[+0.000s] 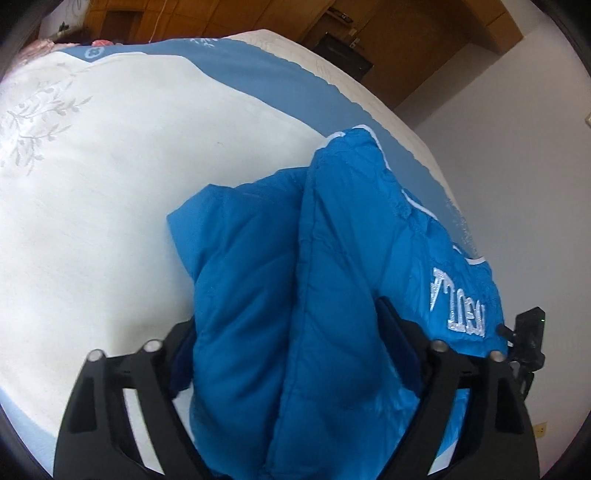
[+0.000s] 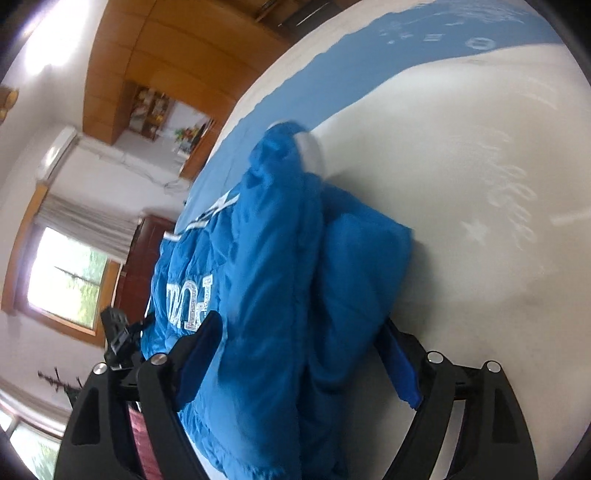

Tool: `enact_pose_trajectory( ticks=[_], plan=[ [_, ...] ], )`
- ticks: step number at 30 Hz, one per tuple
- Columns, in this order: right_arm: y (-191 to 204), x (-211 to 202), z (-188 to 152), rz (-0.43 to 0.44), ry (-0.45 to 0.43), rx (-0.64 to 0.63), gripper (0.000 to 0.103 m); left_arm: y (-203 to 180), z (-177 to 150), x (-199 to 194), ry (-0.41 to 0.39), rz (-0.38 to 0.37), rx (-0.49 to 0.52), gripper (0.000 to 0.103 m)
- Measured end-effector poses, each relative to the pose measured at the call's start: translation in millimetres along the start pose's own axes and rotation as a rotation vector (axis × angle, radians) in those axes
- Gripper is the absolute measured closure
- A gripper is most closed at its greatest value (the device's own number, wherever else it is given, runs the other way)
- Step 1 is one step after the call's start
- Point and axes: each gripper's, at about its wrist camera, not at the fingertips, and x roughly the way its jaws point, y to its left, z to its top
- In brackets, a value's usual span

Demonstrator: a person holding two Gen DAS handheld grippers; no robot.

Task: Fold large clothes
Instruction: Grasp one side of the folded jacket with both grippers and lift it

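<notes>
A puffy blue quilted jacket (image 1: pixel 295 266) with white embroidered lettering lies bunched and folded on the bed. My left gripper (image 1: pixel 288 332) is shut on a thick fold of it; the jacket fills the gap between the two fingers. In the right wrist view the same jacket (image 2: pixel 280 266) fills my right gripper (image 2: pixel 299 343), whose fingers press on either side of a thick fold. The other gripper's black body (image 1: pixel 528 339) shows at the jacket's right edge, and in the right wrist view (image 2: pixel 118 336) at its left edge.
The bed (image 1: pixel 110 184) has a white cover with a light blue border (image 1: pixel 258 85). Beyond it stand wooden wardrobes (image 1: pixel 406 22) and a white wall (image 1: pixel 517 147). In the right wrist view a window (image 2: pixel 66 280) and an air conditioner (image 2: pixel 55 151) are on the left.
</notes>
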Motion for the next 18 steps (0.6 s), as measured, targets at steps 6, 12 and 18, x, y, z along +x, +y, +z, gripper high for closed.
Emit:
enact_pose_trajectory(
  ticks=[6,12,18],
  plan=[
    [10,5,-4,0.027,0.000,-0.020,0.071,-17,-6,-7,-0.036,0.072,0.031,0.058],
    [37,-23,-13,0.016,-0.053,-0.072,0.084,-41,-15,-35,-0.113,0.108,0.080,0.078],
    [71,-63,-37,0.018,-0.073,-0.129,0.085,-69,-29,-74,-0.144,0.066,0.129,0.082]
  ],
)
